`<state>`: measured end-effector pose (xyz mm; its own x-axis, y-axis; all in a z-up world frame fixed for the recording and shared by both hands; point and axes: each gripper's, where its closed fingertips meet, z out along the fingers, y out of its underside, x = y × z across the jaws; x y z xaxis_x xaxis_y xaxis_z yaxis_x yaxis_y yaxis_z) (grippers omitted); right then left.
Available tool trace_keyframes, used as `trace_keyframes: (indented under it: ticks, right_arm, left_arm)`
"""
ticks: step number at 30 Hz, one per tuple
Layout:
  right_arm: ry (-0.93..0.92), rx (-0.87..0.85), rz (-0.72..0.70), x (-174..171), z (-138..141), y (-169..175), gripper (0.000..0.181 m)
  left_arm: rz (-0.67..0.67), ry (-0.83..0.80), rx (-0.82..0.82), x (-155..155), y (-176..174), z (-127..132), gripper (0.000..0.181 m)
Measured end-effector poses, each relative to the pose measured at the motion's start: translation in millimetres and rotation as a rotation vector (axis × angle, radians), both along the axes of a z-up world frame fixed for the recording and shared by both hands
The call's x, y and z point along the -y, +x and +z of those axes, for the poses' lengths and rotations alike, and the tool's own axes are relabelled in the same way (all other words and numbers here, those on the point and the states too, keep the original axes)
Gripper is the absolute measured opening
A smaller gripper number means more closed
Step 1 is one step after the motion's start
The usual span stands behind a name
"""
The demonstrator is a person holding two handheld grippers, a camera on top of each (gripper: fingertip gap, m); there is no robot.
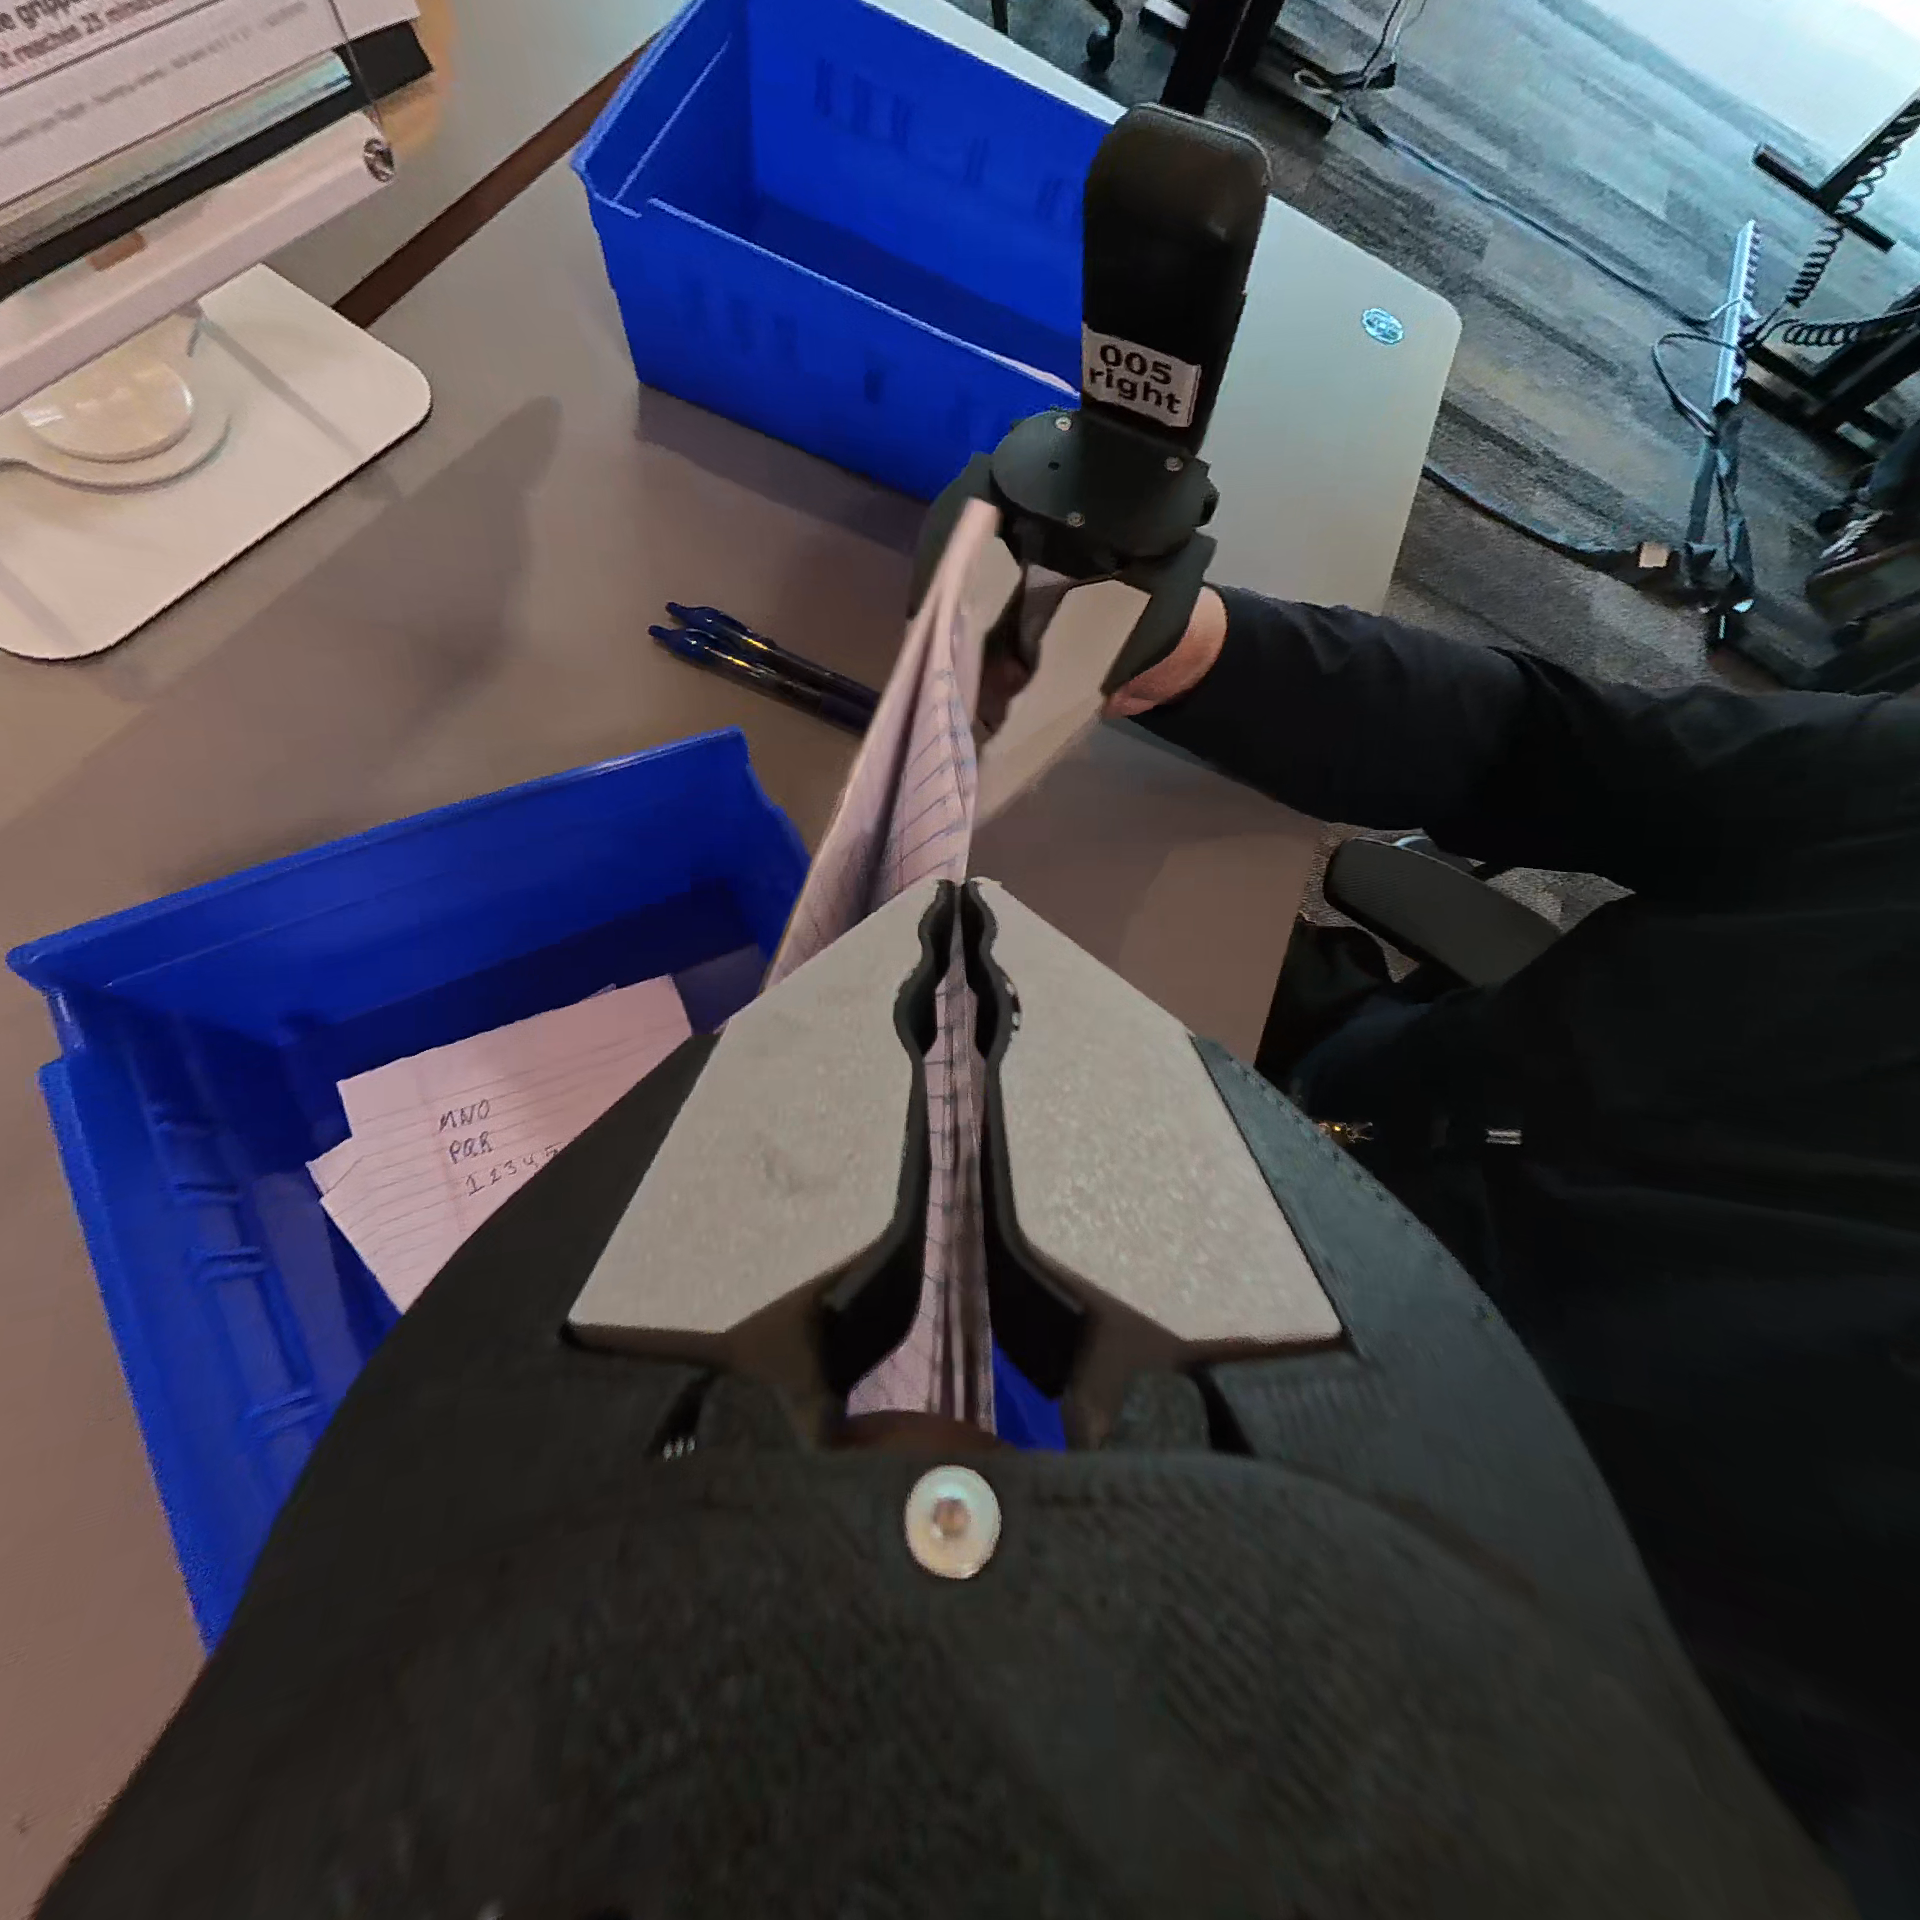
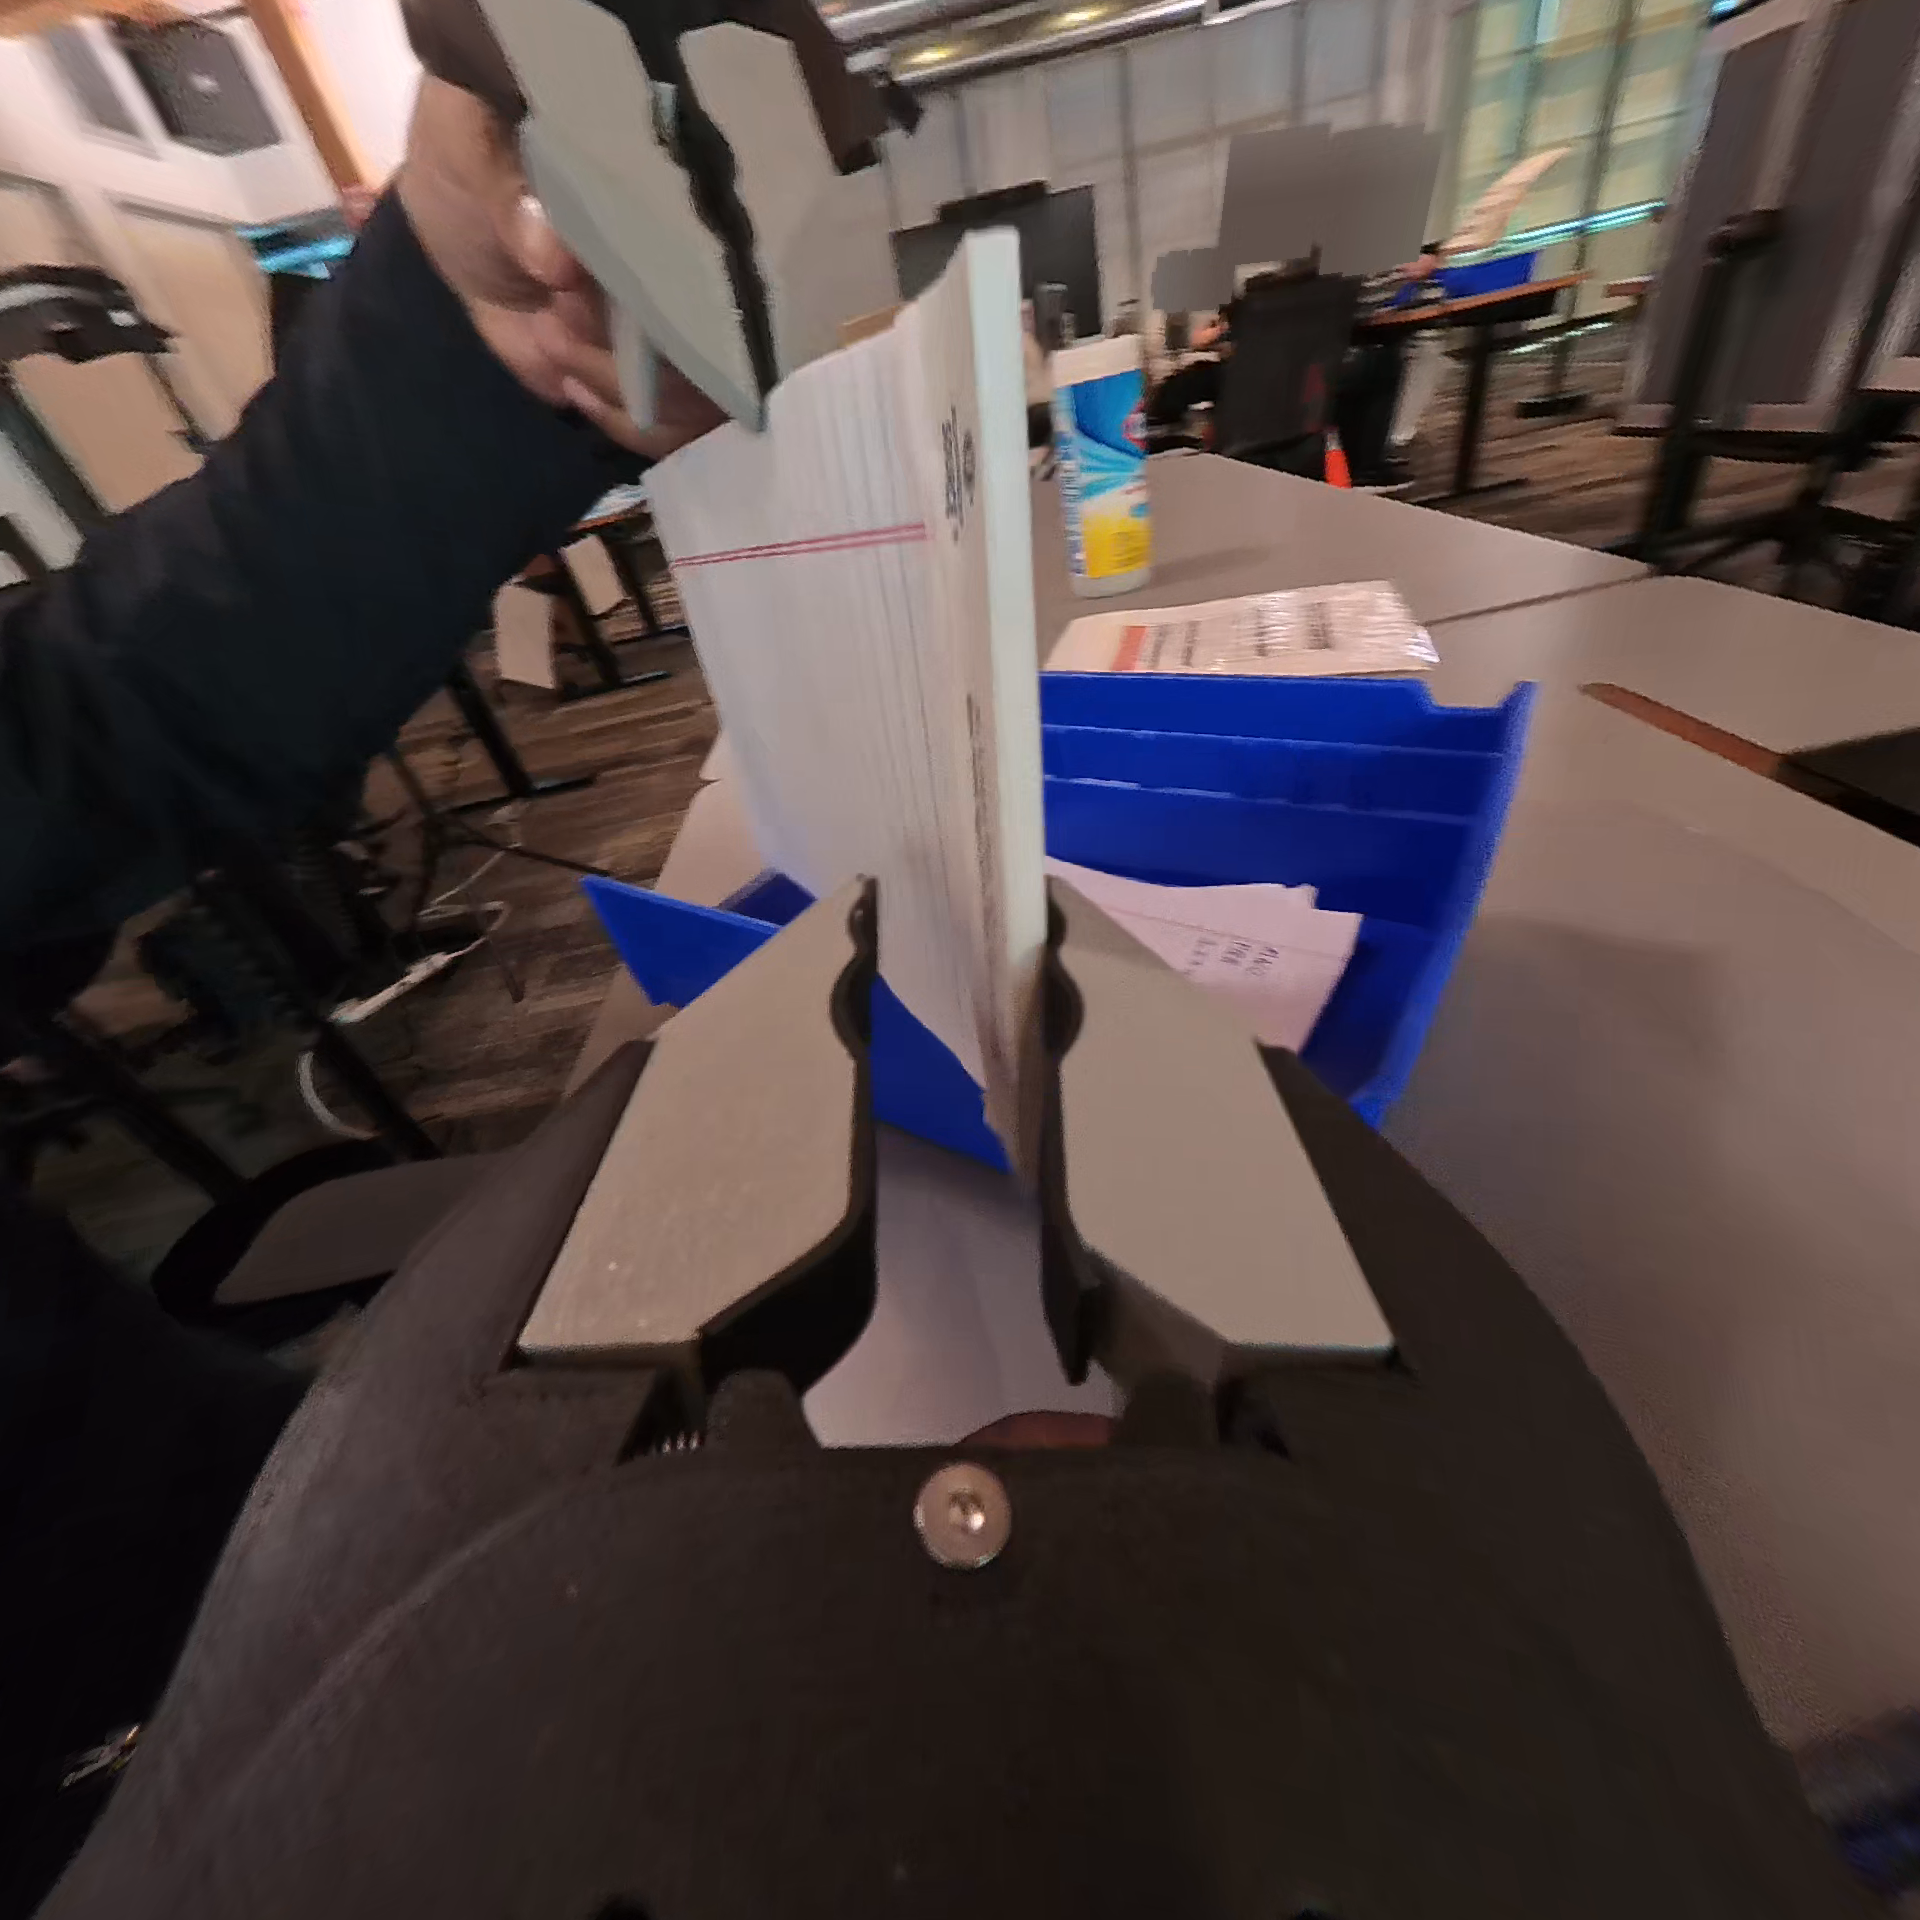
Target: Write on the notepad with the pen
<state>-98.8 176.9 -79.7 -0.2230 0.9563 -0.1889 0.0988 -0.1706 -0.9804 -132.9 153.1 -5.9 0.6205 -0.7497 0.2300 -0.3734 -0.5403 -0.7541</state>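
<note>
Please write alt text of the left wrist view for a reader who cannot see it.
The left tool is shut on the near edge of a lined notepad held on edge in the air, while the right tool grips its far end. Below lie a grey table, two blue pens and a blue bin holding written sheets.

Two blue bins are set on the grey table, loose written sheets are held in the near one, and a monitor stand is seen far left.
</note>
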Motion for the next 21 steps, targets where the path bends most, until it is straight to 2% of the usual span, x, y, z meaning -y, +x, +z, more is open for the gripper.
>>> trace_keyframes:
  ticks: [1, 6, 7, 8, 9, 12, 16, 21]
  right_arm:
    - [0.014, 0.001, 0.013, 2.5, -0.2, 1.5, 0.003]
    - [0.04, -0.007, -0.058, -7.9, 8.3, 8.3, 0.0]
    - [0.037, -0.008, -0.094, -14.7, 10.2, 10.7, 0.0]
    - [0.035, -0.012, -0.13, -22.3, 12.1, 14.1, 0.001]
    - [0.03, -0.019, -0.168, -30.6, 14.5, 18.3, 0.001]
    - [0.001, -0.062, -0.249, -51.1, 24.3, 32.9, 0.001]
    - [-0.023, -0.135, -0.377, -75.6, 40.3, 54.1, 0.001]
    - [-0.041, -0.23, -0.415, -83.0, 59.4, 72.9, 0.001]
  left_arm:
    - [0.002, 0.0, 0.004, 0.1, 2.0, 0.6, 0.0]
    - [0.113, 0.095, -0.064, -12.4, -8.6, 4.6, 0.0]
    - [0.166, 0.129, -0.093, -16.5, -17.1, 8.1, 0.005]
    - [0.205, 0.158, -0.123, -17.7, -25.1, 11.2, 0.018]
    - [0.221, 0.178, -0.134, -15.3, -29.7, 14.0, 0.029]
    - [0.247, 0.165, -0.124, -1.8, -39.2, 10.9, 0.045]
    - [0.201, 0.002, -0.099, 26.4, -34.2, -34.1, 0.051]
    - [0.093, -0.171, -0.109, 43.7, -6.6, -99.8, 0.039]
